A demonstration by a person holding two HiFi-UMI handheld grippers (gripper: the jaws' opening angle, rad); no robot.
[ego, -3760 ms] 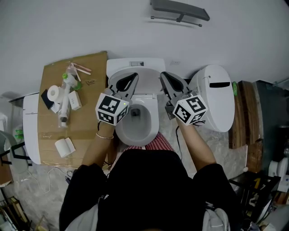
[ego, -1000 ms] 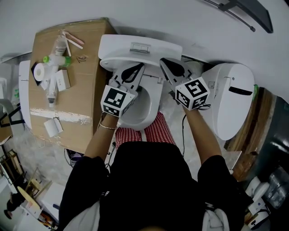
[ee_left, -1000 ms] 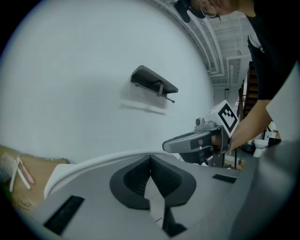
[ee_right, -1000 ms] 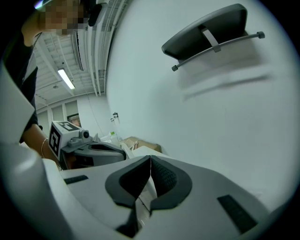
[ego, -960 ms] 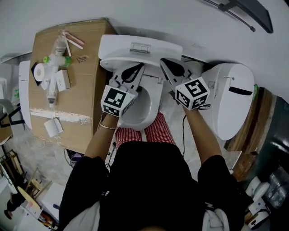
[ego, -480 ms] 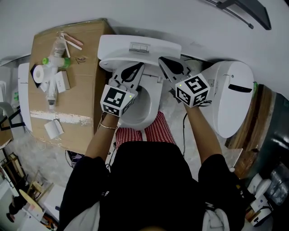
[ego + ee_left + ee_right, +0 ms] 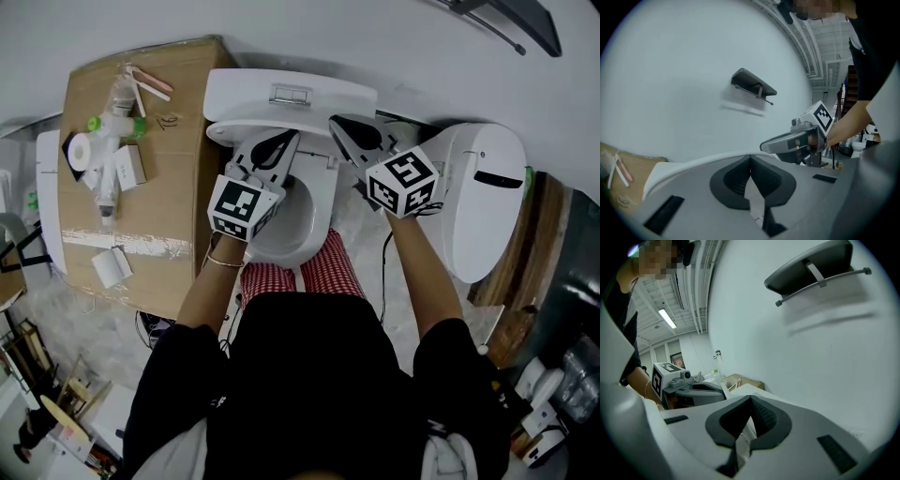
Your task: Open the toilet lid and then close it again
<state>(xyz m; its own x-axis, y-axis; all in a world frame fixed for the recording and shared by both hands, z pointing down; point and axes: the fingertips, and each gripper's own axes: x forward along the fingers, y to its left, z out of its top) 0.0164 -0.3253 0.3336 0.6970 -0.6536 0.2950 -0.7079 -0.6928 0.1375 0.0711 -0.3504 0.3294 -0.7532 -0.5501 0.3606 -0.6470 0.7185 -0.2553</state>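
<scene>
- The left tongs [image 7: 750,158] are clenched: in the left gripper view the two dark pads meet at their tips, and only a pale sliver of white shows through the slot below them.
- The right tongs [image 7: 750,398] are clenched the same way, tip against tip (nothing distinct can be made out between the pads).
- From the head view both tools reach over the back of the toilet [image 7: 281,94], with their tips close to the front of the tank and the marker cubes nearer the person.
- The bowl [image 7: 295,225] lies uncovered below the left tongs.
- The toilet lid [image 7: 312,157] seems to stand raised at the rear of the bowl, between the two tools. It is seen almost edge-on, so its exact tilt is unclear, and I cannot tell whether either tool touches it.
- A cardboard worktop [image 7: 178,187] sits just left of the toilet, carrying a paper roll [image 7: 84,147], bottles and small boxes.
- A second white oval unit [image 7: 478,216] with a dark slot stands to the right, beside the right forearm.
- A grey wall bracket [image 7: 811,268] hangs on the pale wall above.
</scene>
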